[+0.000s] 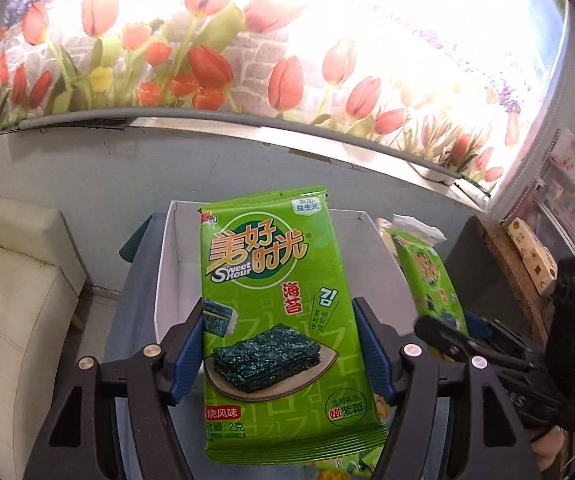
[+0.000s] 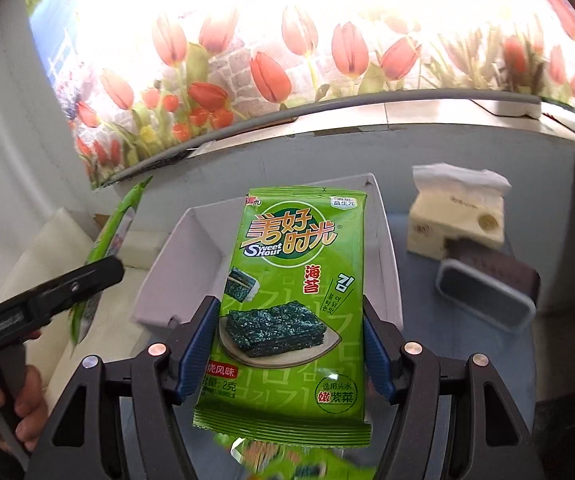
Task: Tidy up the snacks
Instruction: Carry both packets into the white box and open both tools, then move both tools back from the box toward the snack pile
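Each hand carries a green seaweed packet held upright above a white box. The left tongs (image 1: 283, 354) pinch the left packet (image 1: 275, 320) across its lower half, blue pads pressing its two side edges, and the right tongs (image 2: 289, 346) pinch the right packet (image 2: 295, 308) the same way. Both packets hang over the white box (image 2: 175, 276), which sits toward 12 o'clock on the blue-grey surface (image 2: 427, 320); neither is inside it yet. These packets are probably very light (the print seems to give only a couple of grams), thin and crinkly, with slick foil that could slide between the pads, and the brittle sheets inside would likely crack under a hard squeeze. Holding by the side edges near the bottom seam looks sensible, since the crimped seals are stiffer than the puffy middle. At 2 o'clock in the right view stand a tissue pack (image 2: 455, 220) and a dark rimmed container (image 2: 487, 296), well apart from the box. More green packets show blurred at 6 o'clock below.
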A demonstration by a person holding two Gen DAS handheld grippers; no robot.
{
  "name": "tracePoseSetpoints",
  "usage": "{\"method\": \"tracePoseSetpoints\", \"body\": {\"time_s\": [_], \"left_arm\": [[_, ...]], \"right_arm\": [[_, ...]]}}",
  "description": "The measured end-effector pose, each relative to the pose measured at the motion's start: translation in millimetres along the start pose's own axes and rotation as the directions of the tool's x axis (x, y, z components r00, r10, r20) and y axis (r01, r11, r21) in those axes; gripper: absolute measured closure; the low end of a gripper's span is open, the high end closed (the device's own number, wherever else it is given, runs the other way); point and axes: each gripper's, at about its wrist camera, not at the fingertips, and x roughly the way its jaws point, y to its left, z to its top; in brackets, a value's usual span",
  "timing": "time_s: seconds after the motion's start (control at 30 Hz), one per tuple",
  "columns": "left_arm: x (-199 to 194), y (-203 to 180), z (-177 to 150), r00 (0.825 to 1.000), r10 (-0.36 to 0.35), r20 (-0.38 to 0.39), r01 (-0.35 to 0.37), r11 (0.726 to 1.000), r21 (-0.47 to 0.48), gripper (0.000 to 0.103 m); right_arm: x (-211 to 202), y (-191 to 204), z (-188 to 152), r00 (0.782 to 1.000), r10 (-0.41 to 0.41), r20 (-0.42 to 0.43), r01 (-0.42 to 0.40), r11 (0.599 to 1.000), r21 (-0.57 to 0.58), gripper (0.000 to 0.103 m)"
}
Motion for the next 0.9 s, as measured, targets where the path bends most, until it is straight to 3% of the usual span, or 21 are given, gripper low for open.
{"method": "tracePoseSetpoints", "body": {"time_s": [0.07, 0.27, 0.33, 0.37, 0.43, 0.5, 0.57, 0.73, 0.83, 0.9], "left_arm": [[17.4, 6.8, 9.2, 1.0, 0.014, -0.021, -0.014, 1.0, -0.002, 0.03], [72.7, 24.7, 24.6, 0.995, 0.028, -0.094, -0.028, 1.0, 0.002, 0.029], [83.5, 28.0, 26.4, 0.994, 0.014, -0.111, -0.013, 1.0, 0.013, 0.026], [86.9, 29.9, 26.4, 0.994, 0.018, -0.112, -0.015, 1.0, 0.022, 0.018], [89.0, 33.5, 24.7, 0.993, 0.046, -0.107, -0.043, 0.998, 0.035, 0.0], [88.8, 39.0, 22.7, 0.993, 0.055, -0.103, -0.051, 0.998, 0.036, 0.0], [87.1, 46.0, 18.3, 0.993, 0.043, -0.108, -0.041, 0.999, 0.023, 0.0], [66.8, 49.0, 5.6, 0.998, 0.049, -0.046, -0.048, 0.998, 0.034, 0.0], [48.7, 39.8, -7.1, 1.0, 0.029, -0.01, -0.028, 0.998, 0.062, 0.0], [33.8, 28.0, -21.7, 0.999, 0.034, 0.007, -0.035, 0.995, 0.091, 0.0]], "right_arm": [[30.7, -0.7, 17.1, 0.998, -0.017, -0.054, 0.017, 1.0, 0.012, 0.032], [80.0, 0.1, 37.9, 0.993, -0.062, -0.105, 0.058, 0.998, -0.036, 0.029], [92.1, -0.9, 43.6, 0.99, -0.064, -0.124, 0.06, 0.997, -0.038, 0.022], [94.0, -1.7, 44.2, 0.989, -0.079, -0.123, 0.075, 0.996, -0.038, 0.011], [89.9, -3.0, 44.5, 0.986, -0.144, -0.087, 0.139, 0.989, -0.059, 0.002], [81.1, -6.6, 43.6, 0.984, -0.17, -0.055, 0.167, 0.984, -0.059, 0.0], [72.0, -12.5, 43.5, 0.988, -0.144, -0.048, 0.142, 0.989, -0.043, 0.0], [40.0, -16.3, 30.5, 0.985, -0.171, -0.009, 0.17, 0.984, -0.051, 0.0], [7.5, -11.2, 11.2, 0.981, -0.189, 0.047, 0.192, 0.978, -0.075, 0.0], [-9.2, -9.6, -6.5, 0.982, -0.185, 0.034, 0.187, 0.979, -0.08, 0.0]]}}
